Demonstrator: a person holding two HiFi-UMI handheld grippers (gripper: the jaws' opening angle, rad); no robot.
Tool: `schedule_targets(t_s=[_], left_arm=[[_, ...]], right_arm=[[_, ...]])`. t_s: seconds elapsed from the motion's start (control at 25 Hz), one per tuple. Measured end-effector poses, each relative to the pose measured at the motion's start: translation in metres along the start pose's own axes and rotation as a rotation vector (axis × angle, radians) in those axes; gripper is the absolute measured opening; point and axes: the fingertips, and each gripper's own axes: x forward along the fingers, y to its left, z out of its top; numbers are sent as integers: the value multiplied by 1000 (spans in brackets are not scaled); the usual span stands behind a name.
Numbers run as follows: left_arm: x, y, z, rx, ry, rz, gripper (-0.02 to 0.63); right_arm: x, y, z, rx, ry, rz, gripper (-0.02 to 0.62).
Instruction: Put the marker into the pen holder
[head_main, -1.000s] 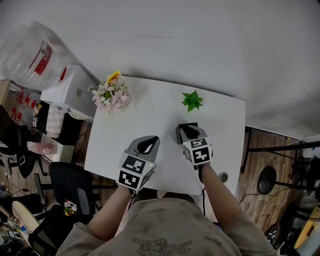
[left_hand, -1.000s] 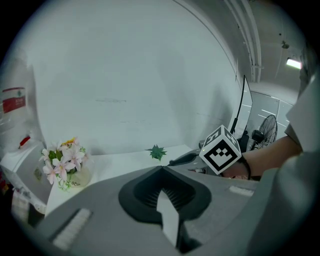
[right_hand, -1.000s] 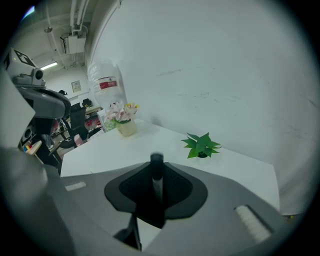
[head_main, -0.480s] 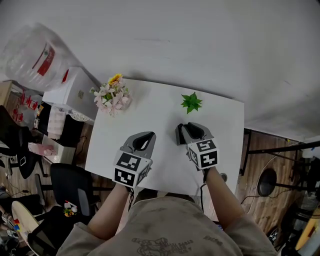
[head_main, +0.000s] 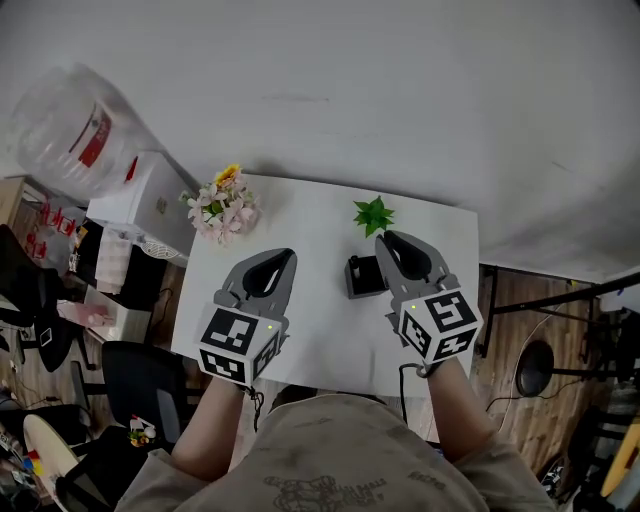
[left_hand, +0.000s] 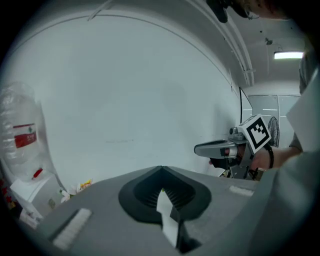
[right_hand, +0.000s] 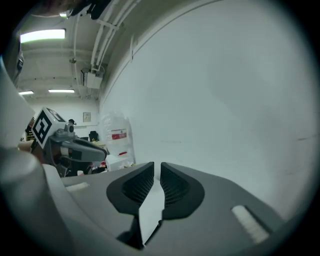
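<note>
Right hand-held gripper (head_main: 388, 240) pulled back beside pen holder (head_main: 364, 279); contents unclear.

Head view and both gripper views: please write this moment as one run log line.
left gripper shut, empty | right gripper jaws a slit apart, empty | pen holder on table | marker not discernible

White rectangular table (head_main: 318, 335): pink-and-yellow flower bunch (head_main: 224, 205) at far left corner, small green leafy plant (head_main: 373, 214) by far edge toward the right corner, black box-shaped pen holder (head_main: 361, 277) just nearer than the plant, right of centre.
</note>
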Motion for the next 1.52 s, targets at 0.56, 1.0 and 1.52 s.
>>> schedule_targets(t_s=[0.56, 1.0, 1.52], left_arm=[[-65, -14, 89, 98, -229, 51, 0], [-67, -25, 52, 140, -188, 20, 0], [-49, -36, 2, 107, -116, -45, 0]], right_arm=[[-90, 39, 87, -86, -215, 51, 28], [-112, 51, 53, -110, -124, 61, 28], [-95, 52, -2, -49, -20, 64, 28]])
